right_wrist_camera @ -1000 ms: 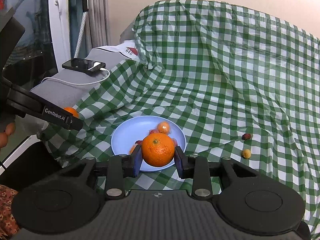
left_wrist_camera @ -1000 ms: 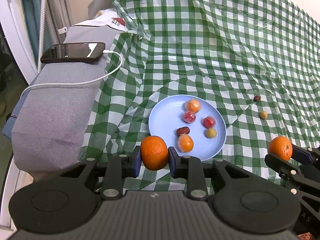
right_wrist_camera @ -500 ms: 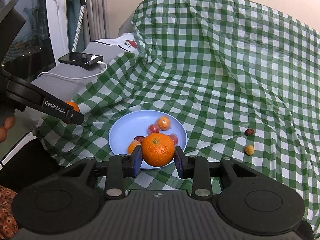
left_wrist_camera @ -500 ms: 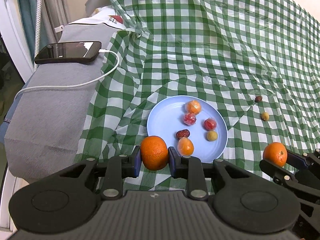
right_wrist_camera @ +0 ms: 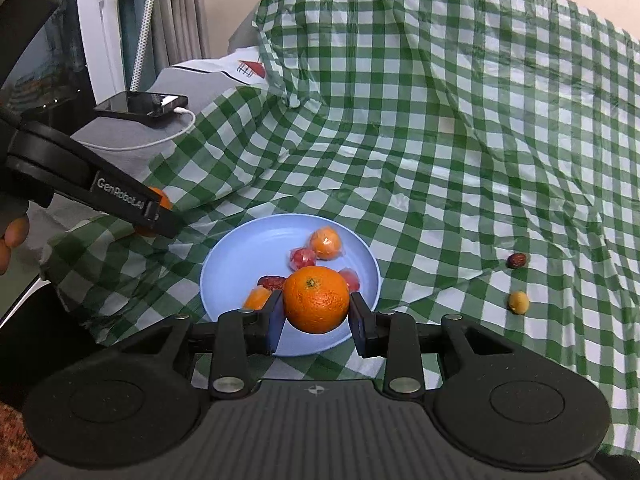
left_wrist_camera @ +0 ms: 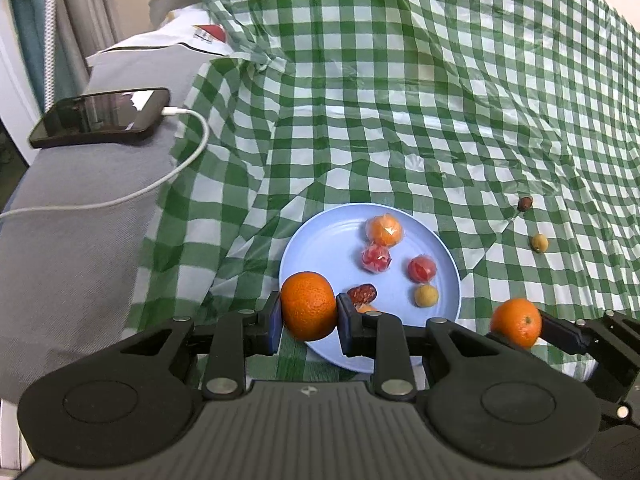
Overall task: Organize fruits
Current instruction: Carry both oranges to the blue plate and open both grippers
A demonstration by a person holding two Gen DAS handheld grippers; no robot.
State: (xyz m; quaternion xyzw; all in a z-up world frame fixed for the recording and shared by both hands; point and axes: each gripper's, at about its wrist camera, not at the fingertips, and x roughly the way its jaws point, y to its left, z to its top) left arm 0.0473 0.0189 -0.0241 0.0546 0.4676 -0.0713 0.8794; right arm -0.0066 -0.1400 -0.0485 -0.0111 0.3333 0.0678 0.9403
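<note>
A light blue plate [left_wrist_camera: 332, 240] [right_wrist_camera: 248, 248] lies on the green checked cloth and holds several small wrapped fruits and a dried date. My left gripper [left_wrist_camera: 308, 312] is shut on an orange [left_wrist_camera: 309, 306] above the plate's near left rim. My right gripper [right_wrist_camera: 316, 306] is shut on a second orange [right_wrist_camera: 317, 299] above the plate's near rim; it also shows in the left wrist view [left_wrist_camera: 517, 322]. A dark date [left_wrist_camera: 525, 203] [right_wrist_camera: 517, 260] and a small yellow fruit [left_wrist_camera: 539, 243] [right_wrist_camera: 519, 302] lie on the cloth to the right of the plate.
A black phone [left_wrist_camera: 100, 117] [right_wrist_camera: 144, 103] on a white charging cable [left_wrist_camera: 132, 196] lies on the grey cushion [left_wrist_camera: 72, 232] at the left. The cloth [left_wrist_camera: 400, 80] rises up a backrest behind. A curtain and white frame stand far left.
Both grippers have moved toward the plate with their oranges; the left orange now overlaps the plate's rim, and the right orange sits closer to the plate.
</note>
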